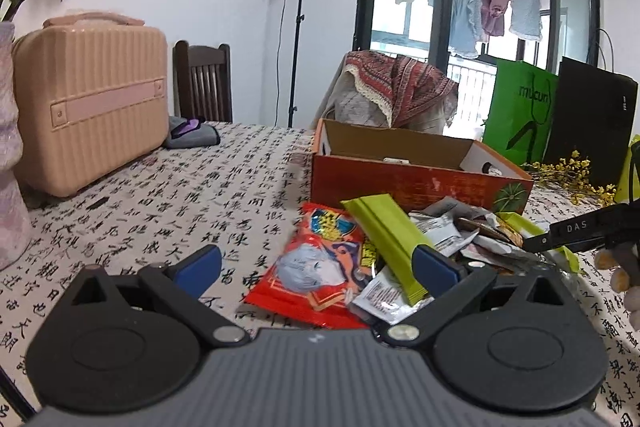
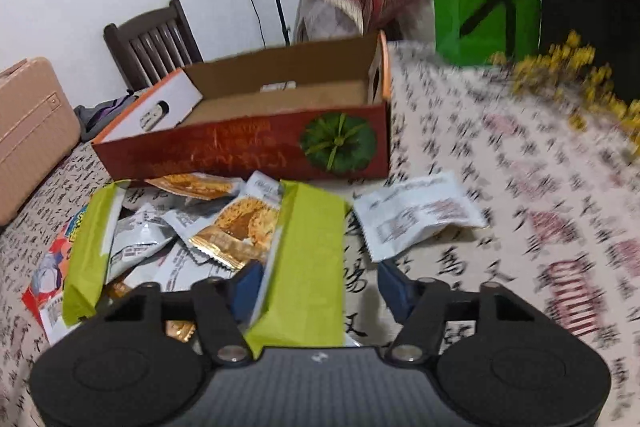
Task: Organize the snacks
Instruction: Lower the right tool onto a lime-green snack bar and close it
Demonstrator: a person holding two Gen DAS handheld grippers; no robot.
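A pile of snack packets lies on the calligraphy tablecloth in front of an open red cardboard box [image 1: 420,183] [image 2: 248,147]. In the left wrist view my left gripper [image 1: 316,267] is open, its fingers either side of a red packet [image 1: 320,267] and a green packet [image 1: 384,239]. In the right wrist view my right gripper [image 2: 320,287] is open around a second green packet [image 2: 308,259], which lies between its fingers. Silver and orange packets [image 2: 236,227] lie left of it, and one silver packet [image 2: 416,215] lies apart to the right. The right gripper's side shows in the left wrist view [image 1: 576,231].
A pink case [image 1: 92,99] and a grey pouch [image 1: 192,131] sit at the table's far left. A green bag [image 1: 520,111], a black bag [image 1: 592,123] and yellow flowers [image 1: 572,179] stand right of the box. A wooden chair [image 1: 204,79] is behind the table.
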